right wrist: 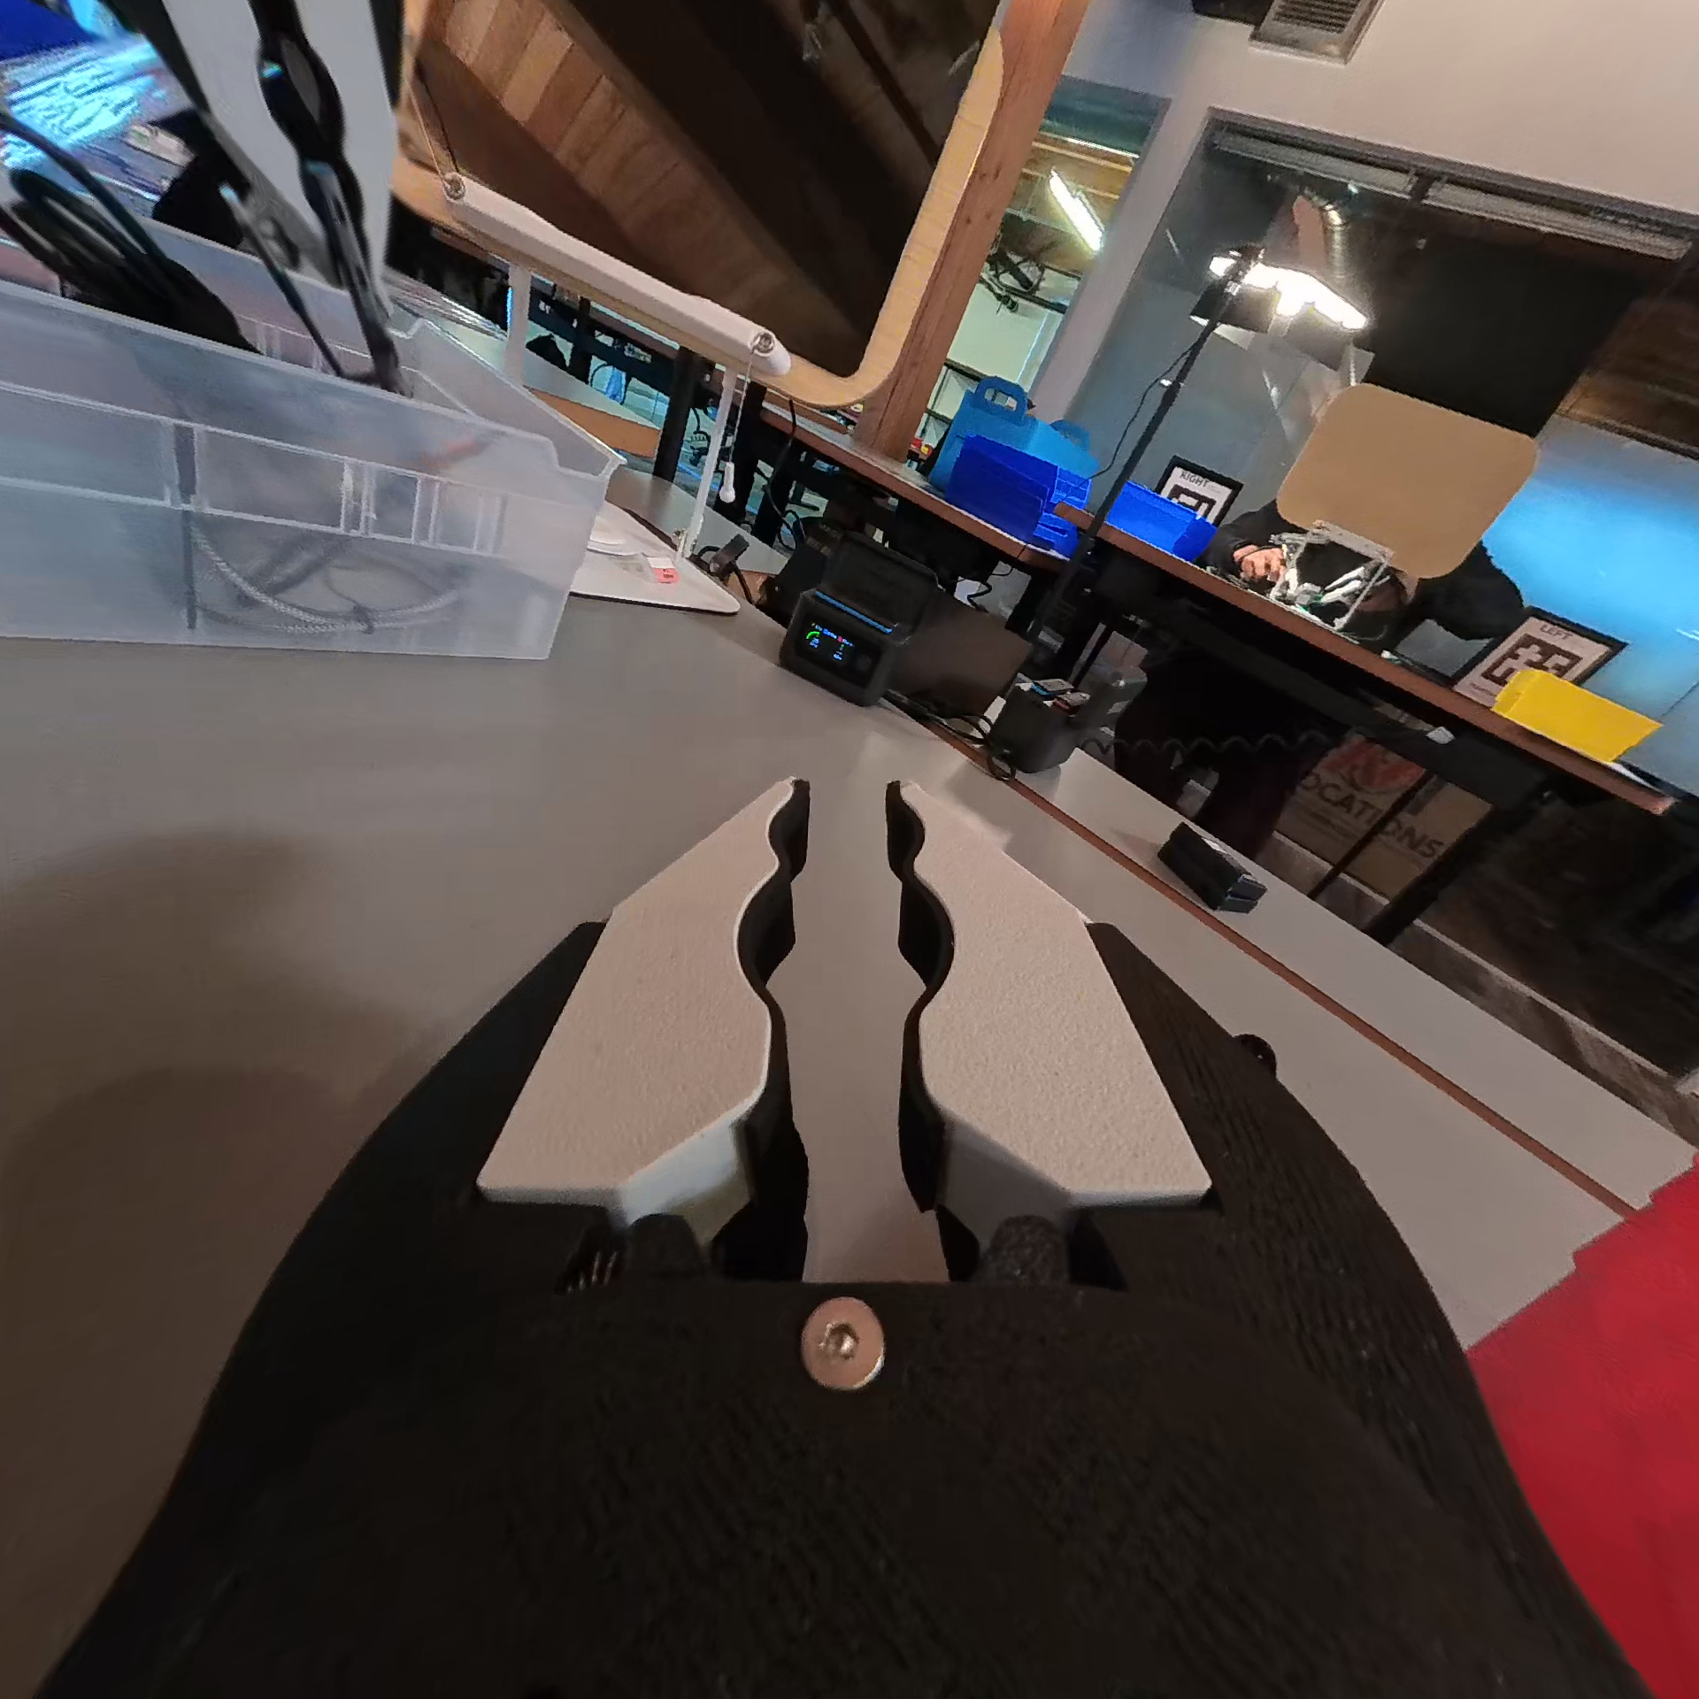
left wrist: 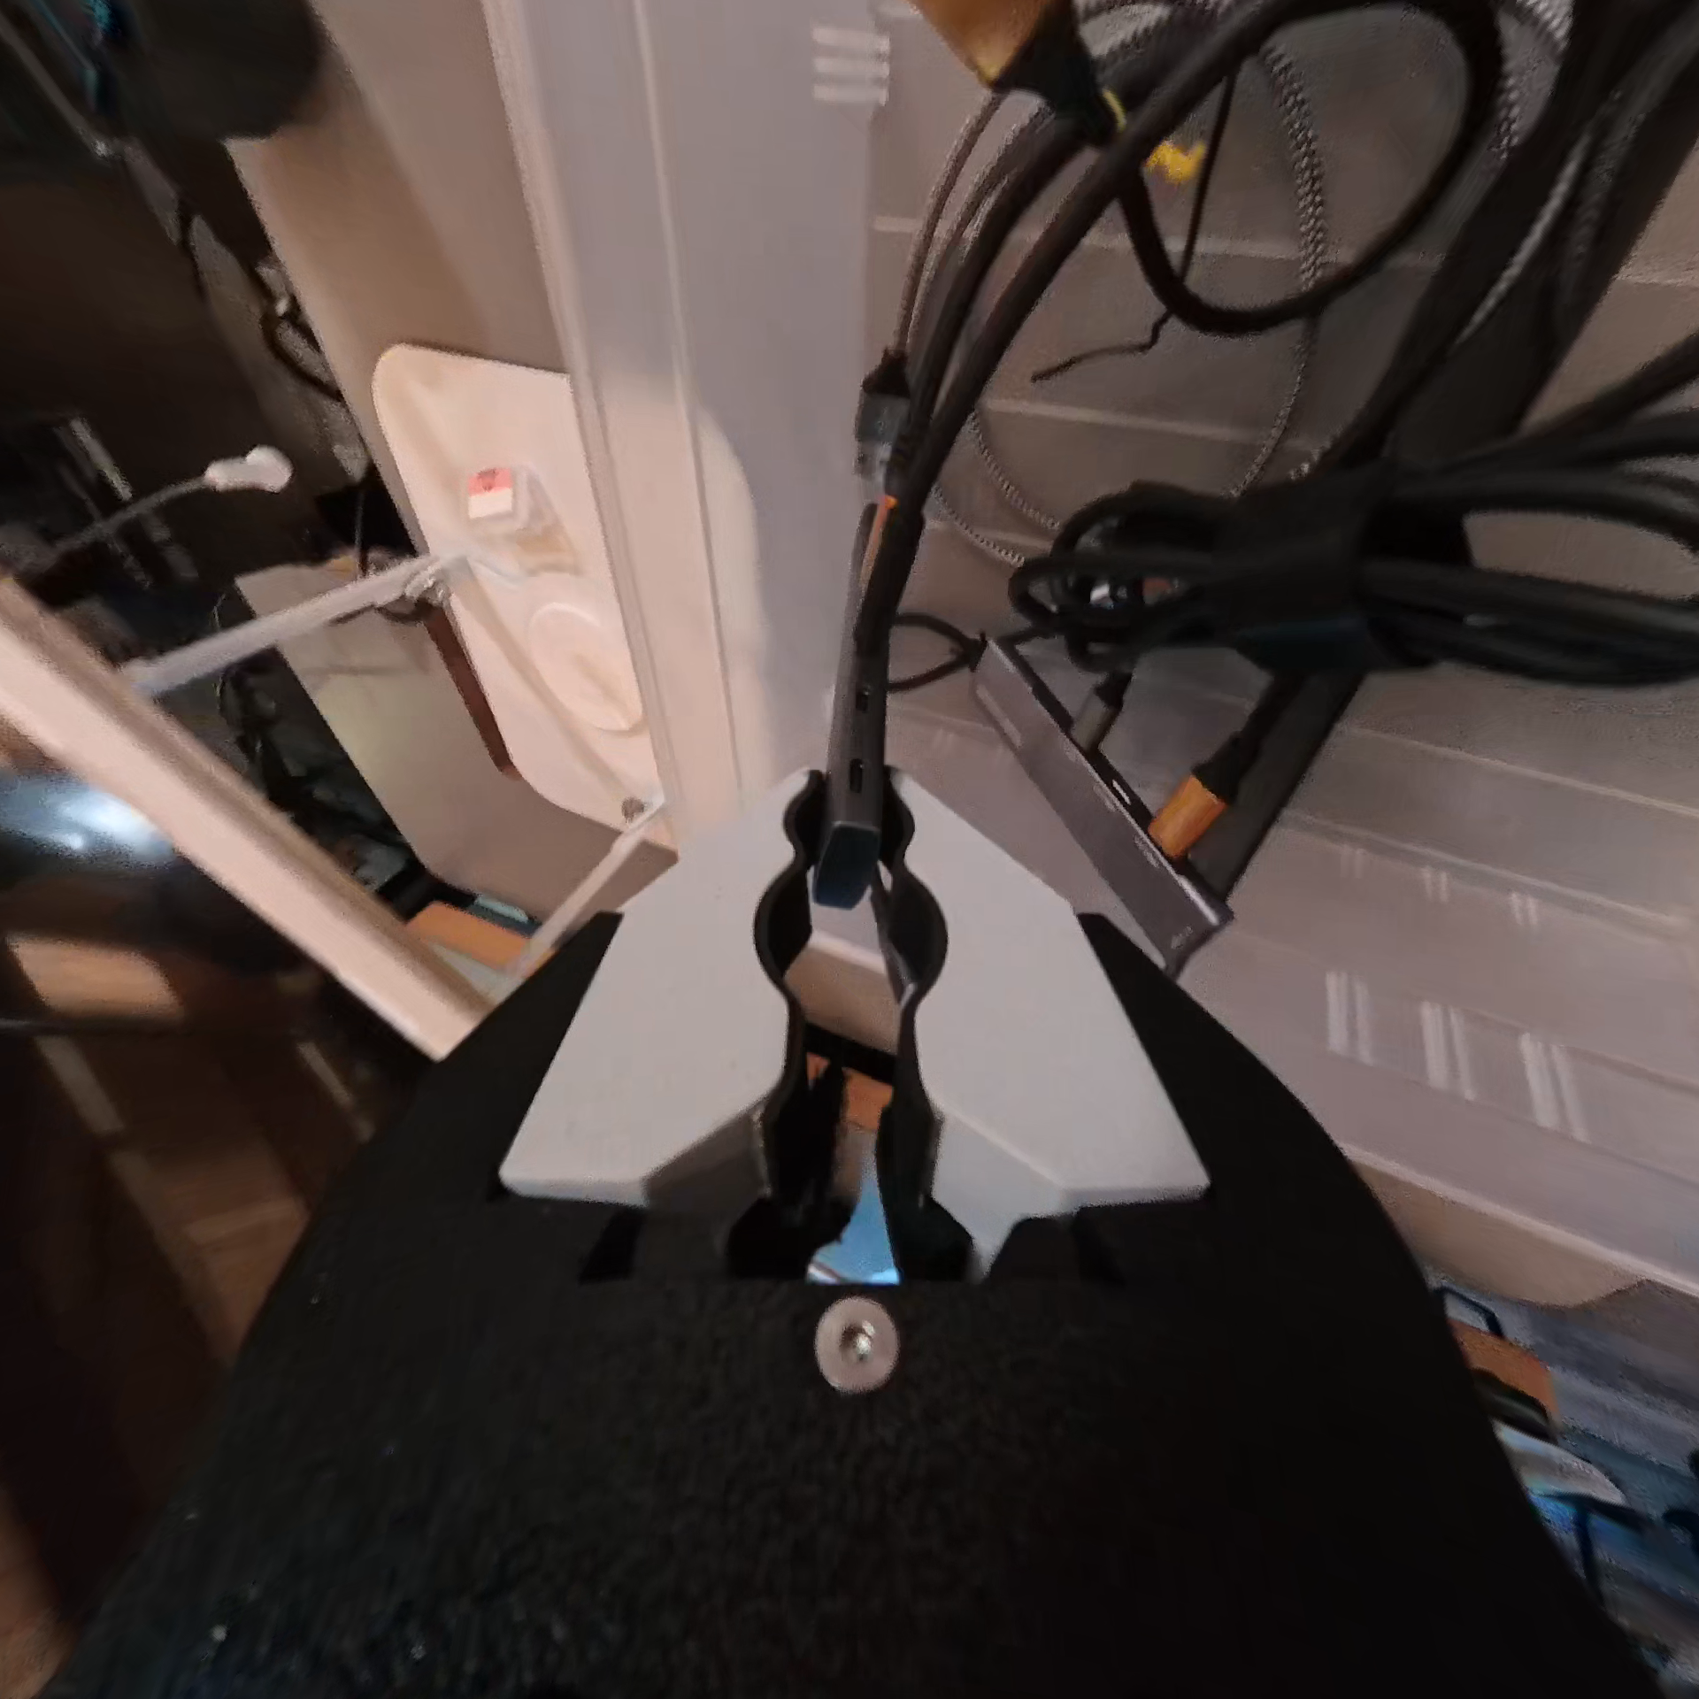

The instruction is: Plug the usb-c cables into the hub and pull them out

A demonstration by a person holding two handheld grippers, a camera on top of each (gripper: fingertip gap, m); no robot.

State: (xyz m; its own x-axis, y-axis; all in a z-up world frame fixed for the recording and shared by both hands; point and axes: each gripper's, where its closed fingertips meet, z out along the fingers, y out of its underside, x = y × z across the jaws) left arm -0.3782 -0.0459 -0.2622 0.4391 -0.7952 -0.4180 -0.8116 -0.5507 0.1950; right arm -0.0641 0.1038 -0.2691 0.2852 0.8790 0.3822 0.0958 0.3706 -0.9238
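One hub (left wrist: 850, 772) is already up off the desk, pinched edge-on between the left gripper (left wrist: 850, 809)'s fingers, which are nearly closed around its near end. It sticks out straight ahead of the fingertips, narrow side with small ports facing the camera. A black cable (left wrist: 906, 515) runs along its right side and curves up and away, but I can't tell if its plug is seated in a port or just lying against it.

Past the fingertips to the right, a second hub (left wrist: 1103, 795) lies in a clear bin (left wrist: 1471, 919), and an orange-collared plug (left wrist: 1186, 814) looks pushed in there. Above that hangs a thick bundle of black cables (left wrist: 1361, 570).

The right gripper (right wrist: 848, 800) hovers low over the grey desk (right wrist: 368, 827), fingers parted by a modest gap, gripping nothing. The bin shows up and left of its fingertips.

My guess: early or mid-task, hub secured, the free gripper needs to grab a plug next. How many plug-and-pull rounds are finished, no clue.

Writing-wise, there's faint print on the second hub and some printed marker boards (right wrist: 1540, 657) far off to the right, nothing I'd read out.
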